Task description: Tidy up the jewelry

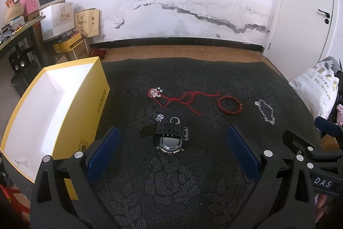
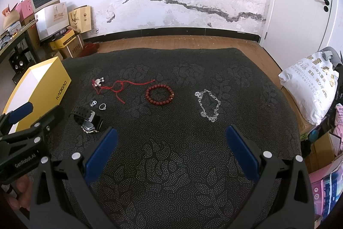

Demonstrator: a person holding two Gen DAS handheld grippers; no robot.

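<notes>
On the dark patterned mat (image 1: pixel 171 186) lie a black watch (image 1: pixel 169 136) (image 2: pixel 86 119), a silver ring (image 1: pixel 174 120) (image 2: pixel 103 106), a small silver charm (image 1: pixel 159 117) (image 2: pixel 93 103), a red cord necklace with a pendant (image 1: pixel 182 100) (image 2: pixel 113 86), a red bead bracelet (image 1: pixel 229 105) (image 2: pixel 159 94) and a silver chain (image 1: pixel 265 112) (image 2: pixel 209 105). An open yellow box (image 1: pixel 53 113) (image 2: pixel 42 87) stands at the mat's left. My left gripper (image 1: pixel 173 143) is open and empty, straddling the watch. My right gripper (image 2: pixel 171 141) is open and empty, nearer than the bracelet and chain.
A white printed bag (image 2: pixel 310 87) lies right of the mat. Boxes and paper bags (image 1: pixel 62 20) are stacked at the back left by a desk. Wooden floor (image 2: pixel 182 42) and a stained wall lie beyond the mat. A white door (image 2: pixel 304 3) is at the right.
</notes>
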